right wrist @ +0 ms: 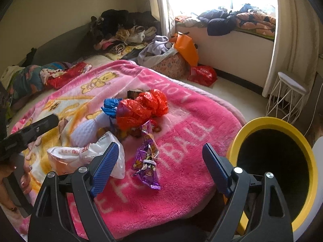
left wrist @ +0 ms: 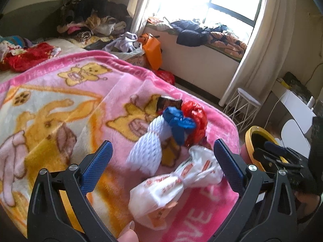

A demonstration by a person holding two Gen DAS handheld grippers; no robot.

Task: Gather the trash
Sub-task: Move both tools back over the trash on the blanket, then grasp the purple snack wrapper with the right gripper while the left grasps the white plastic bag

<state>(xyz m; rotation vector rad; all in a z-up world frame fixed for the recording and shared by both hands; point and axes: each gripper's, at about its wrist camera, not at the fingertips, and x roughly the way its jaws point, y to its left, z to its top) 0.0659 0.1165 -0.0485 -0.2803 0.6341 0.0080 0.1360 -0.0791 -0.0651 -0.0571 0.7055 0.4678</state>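
Trash lies heaped on a pink blanket (right wrist: pixel 181 141) over the bed. A white plastic bag with orange print (left wrist: pixel 173 187) sits nearest; my left gripper (left wrist: pixel 161 159) hangs open above it, its blue pads wide apart and touching nothing. Beyond it lie a white foam net sleeve (left wrist: pixel 147 147), a blue bag (left wrist: pixel 178 124) and a crumpled red bag (right wrist: pixel 141 109). A purple snack wrapper (right wrist: pixel 147 161) lies between the open fingers of my right gripper (right wrist: pixel 160 161), which hovers short of it. A yellow-rimmed bin (right wrist: pixel 274 161) with a black liner stands by the bed at right.
Clothes are piled at the bed's head (right wrist: pixel 121 28) and on the window ledge (right wrist: pixel 242 20). An orange bag (right wrist: pixel 185 46) and a red bag (right wrist: pixel 201 74) lie on the floor beyond the bed. A white wire stool (right wrist: pixel 286 98) stands by the curtain.
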